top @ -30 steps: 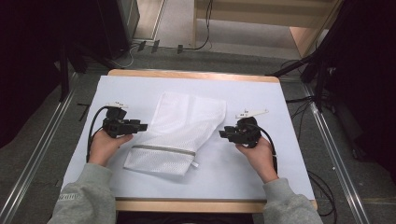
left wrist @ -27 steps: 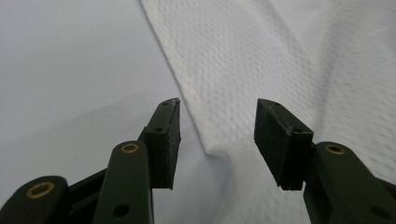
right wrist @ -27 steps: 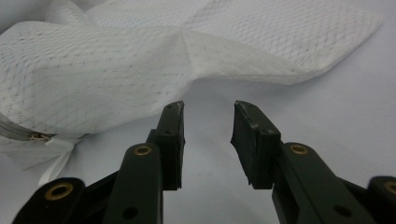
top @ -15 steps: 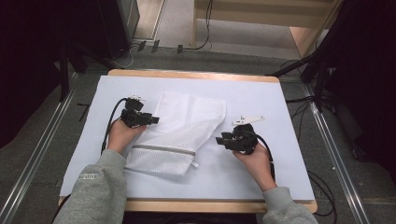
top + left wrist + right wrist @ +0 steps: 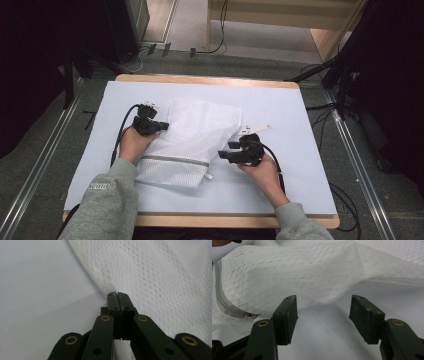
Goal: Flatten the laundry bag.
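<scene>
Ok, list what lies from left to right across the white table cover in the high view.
Left gripper, shut on the edge of the white mesh zip bag → white mesh zip bag with its grey zipper → right gripper, open just short of the bag's right edge.

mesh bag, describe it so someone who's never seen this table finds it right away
On the white-covered table, look at the middle, between the two hands. The mesh bag lies flat there: white netted fabric, the one thing with a grey zipper across its near end.

White mesh cloth bag [image 5: 192,140]
</scene>
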Demonstrator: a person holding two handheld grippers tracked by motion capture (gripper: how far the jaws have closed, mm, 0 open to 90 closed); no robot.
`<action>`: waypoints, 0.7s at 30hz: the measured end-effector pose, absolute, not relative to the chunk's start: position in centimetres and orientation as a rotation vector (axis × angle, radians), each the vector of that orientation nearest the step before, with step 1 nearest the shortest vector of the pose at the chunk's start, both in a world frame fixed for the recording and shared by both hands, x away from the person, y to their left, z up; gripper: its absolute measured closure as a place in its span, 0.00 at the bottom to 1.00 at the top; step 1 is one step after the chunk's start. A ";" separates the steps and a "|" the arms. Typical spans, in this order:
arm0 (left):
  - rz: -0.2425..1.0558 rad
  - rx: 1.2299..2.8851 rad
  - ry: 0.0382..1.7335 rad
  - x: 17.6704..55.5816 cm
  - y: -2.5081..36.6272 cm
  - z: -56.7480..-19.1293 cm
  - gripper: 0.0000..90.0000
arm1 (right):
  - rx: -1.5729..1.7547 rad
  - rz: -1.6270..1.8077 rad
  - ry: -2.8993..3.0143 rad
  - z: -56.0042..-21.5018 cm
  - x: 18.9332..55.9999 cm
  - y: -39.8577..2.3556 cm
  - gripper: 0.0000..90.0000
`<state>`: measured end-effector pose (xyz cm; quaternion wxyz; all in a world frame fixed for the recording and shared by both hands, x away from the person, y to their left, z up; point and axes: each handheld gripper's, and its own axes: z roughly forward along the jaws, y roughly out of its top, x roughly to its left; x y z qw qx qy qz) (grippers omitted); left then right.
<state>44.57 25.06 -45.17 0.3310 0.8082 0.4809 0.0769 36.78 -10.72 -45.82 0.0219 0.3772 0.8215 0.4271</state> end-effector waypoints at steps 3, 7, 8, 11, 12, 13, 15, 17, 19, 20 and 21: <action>0.207 2.098 1.261 44.4 25.4 -44.9 1.00 | 1.162 1.321 2.560 -46.1 37.1 -9.8 0.48; 0.231 2.092 1.272 44.2 25.8 -44.8 1.00 | 1.182 1.333 2.593 -46.4 37.8 -8.7 0.76; 0.236 2.093 1.275 44.2 26.1 -44.7 1.00 | 1.187 1.332 2.601 -46.4 37.9 -8.5 0.86; 0.229 2.055 1.306 44.1 27.2 -44.5 1.00 | 1.178 1.354 2.608 -46.0 38.1 -7.9 0.99; 0.238 2.050 1.315 44.1 27.6 -44.5 1.00 | 1.177 1.355 2.617 -45.8 38.1 -7.9 1.00; 0.242 2.040 1.325 44.0 28.1 -44.4 1.00 | 1.167 1.357 2.630 -45.6 38.1 -7.9 1.00; 0.247 2.025 1.343 44.0 28.9 -44.3 1.00 | 1.156 1.355 2.646 -45.1 38.0 -7.9 1.00; 0.250 2.000 1.362 44.0 29.6 -44.2 1.00 | 1.132 1.345 2.664 -44.5 37.8 -8.2 1.00; 0.249 1.984 1.371 44.0 30.0 -44.2 1.00 | 1.121 1.335 2.670 -44.1 37.6 -8.5 1.00; 0.250 1.974 1.373 44.1 30.1 -44.2 1.00 | 1.119 1.332 2.673 -43.9 37.5 -8.7 1.00; 0.246 1.975 1.372 44.2 30.2 -44.2 1.00 | 1.129 1.332 2.672 -43.6 37.5 -9.0 1.00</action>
